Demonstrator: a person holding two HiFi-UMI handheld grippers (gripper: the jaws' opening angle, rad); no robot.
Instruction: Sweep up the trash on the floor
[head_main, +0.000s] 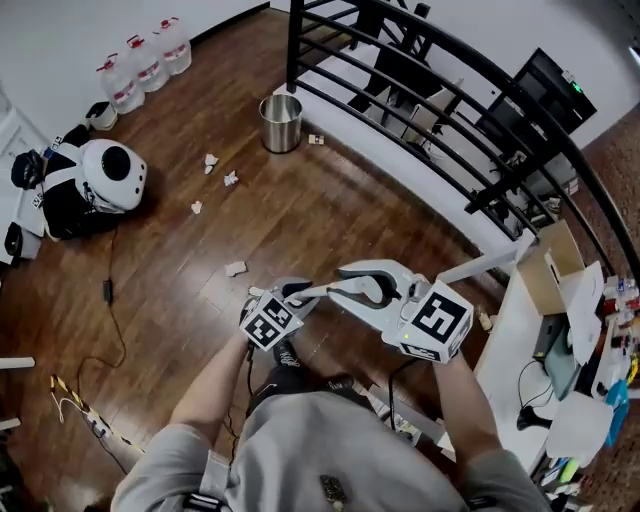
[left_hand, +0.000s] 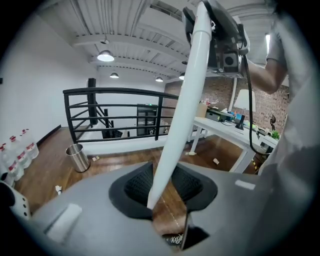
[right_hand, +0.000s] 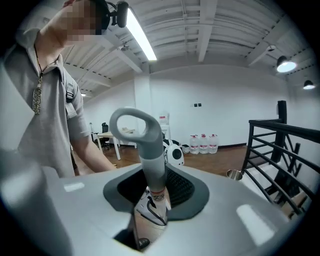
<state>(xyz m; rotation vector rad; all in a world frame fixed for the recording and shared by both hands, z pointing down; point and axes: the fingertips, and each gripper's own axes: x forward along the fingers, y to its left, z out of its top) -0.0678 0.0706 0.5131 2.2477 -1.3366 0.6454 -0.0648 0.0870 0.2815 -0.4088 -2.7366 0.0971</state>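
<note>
- Head view: a person in a grey shirt stands on a wooden floor (head_main: 300, 220) and holds the two claws close together in front of the body.
- Left gripper view: the left claw (left_hand: 162, 186) stands part spread around a white pole (left_hand: 182, 110). The pole leans on one ribbed pad, and floor shows in the gap on its other side. The pole's lower end is hidden behind the claw body.
- Right gripper view: the right claw (right_hand: 152, 187) pinches a grey grip (right_hand: 150, 155), with a pad against each side of it. The grip ends in an open loop above the jaws.
- In the left gripper view the white pole slants up from the left claw to the right claw at the top of the picture.
- The trash is paper scraps (head_main: 235, 268) scattered over the floor ahead of the person. The nearest lies just beyond the left claw, and several more lie farther off toward a steel bin (head_main: 281, 122). One lies just beside the bin, at the foot of the black railing (head_main: 450, 110).
- The bin stands upright, near the railing.
- Water bottles (head_main: 145, 62) stand in a row by the far wall, with a white and black rounded object (head_main: 110, 175) on the floor near them.
- A white worktop (head_main: 500, 370) on the person's right carries a box, papers and cables.
</note>
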